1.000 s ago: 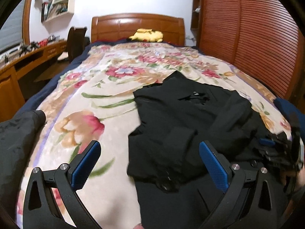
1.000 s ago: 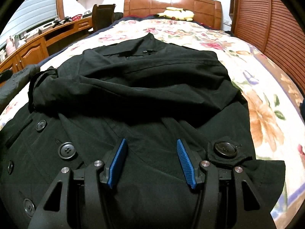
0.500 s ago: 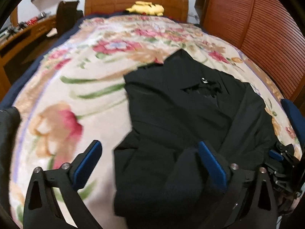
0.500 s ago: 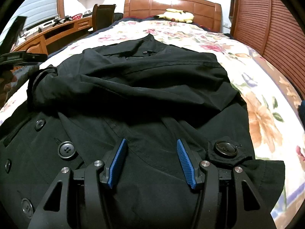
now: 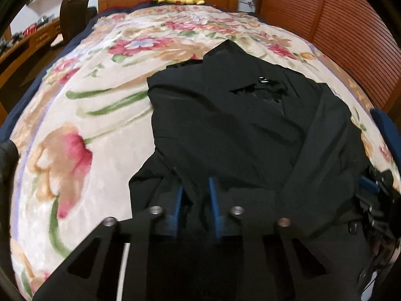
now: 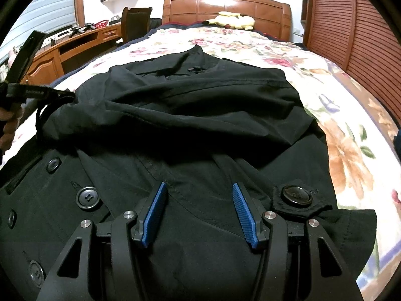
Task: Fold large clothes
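Black coat [image 6: 190, 130] spread on flowered bedspread [image 5: 75, 115], collar toward headboard [image 6: 225, 7], hem at foot edge, one sleeve folded across chest. Large buttons [image 6: 87, 197] down front. Left gripper [image 5: 194, 195] at coat's left edge: jaws just closed, blue pads pinching bunched sleeve fabric. Right gripper [image 6: 198, 209] over lower front near right edge: jaws partly apart, nothing clamped, cloth lying beneath. Yellow plush toy [image 6: 233, 20] against headboard. Wooden desk [image 6: 70, 47] beyond bed's left edge.
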